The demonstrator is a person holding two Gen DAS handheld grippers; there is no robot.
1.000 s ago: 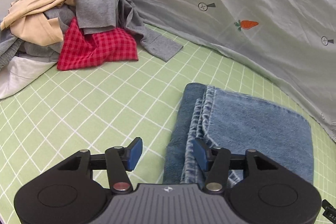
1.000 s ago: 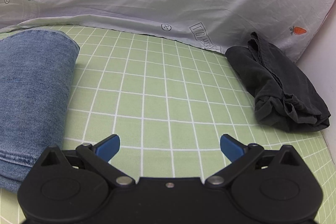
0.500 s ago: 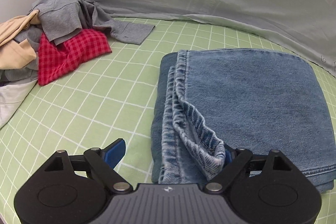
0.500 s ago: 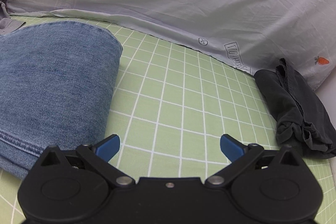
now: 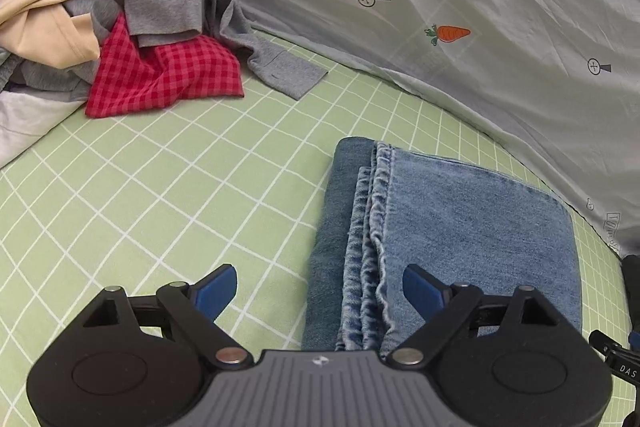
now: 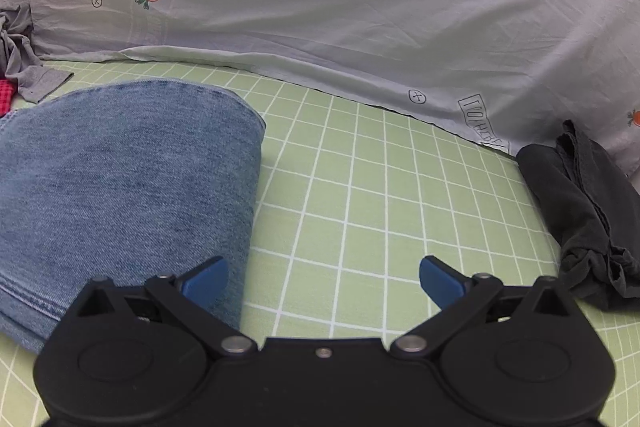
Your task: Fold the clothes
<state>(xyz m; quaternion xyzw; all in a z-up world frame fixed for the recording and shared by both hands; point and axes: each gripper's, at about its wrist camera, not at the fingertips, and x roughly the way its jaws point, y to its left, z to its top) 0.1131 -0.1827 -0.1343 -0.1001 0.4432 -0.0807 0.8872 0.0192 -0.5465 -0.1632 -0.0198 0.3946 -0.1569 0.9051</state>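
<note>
Folded blue jeans (image 5: 460, 227) lie flat on the green checked sheet (image 5: 160, 195); they also show in the right wrist view (image 6: 120, 179). My left gripper (image 5: 320, 291) is open, its jaws straddling the jeans' near left edge with the stacked hems between them. My right gripper (image 6: 324, 279) is open and empty just off the jeans' right folded edge, its left fingertip (image 6: 204, 277) over the denim. A pile of unfolded clothes (image 5: 120, 27), grey, tan and red checked, lies at the far left.
A folded dark grey garment (image 6: 584, 219) lies at the right of the sheet. A grey printed quilt (image 6: 360, 7) with carrot motifs rises along the back. A white pillow edge (image 5: 24, 123) sits under the pile at far left.
The left gripper has let go of the jeans' hem layers and pulled back; the hems lie flat again. The right gripper has shifted left, closer to the jeans' folded edge.
</note>
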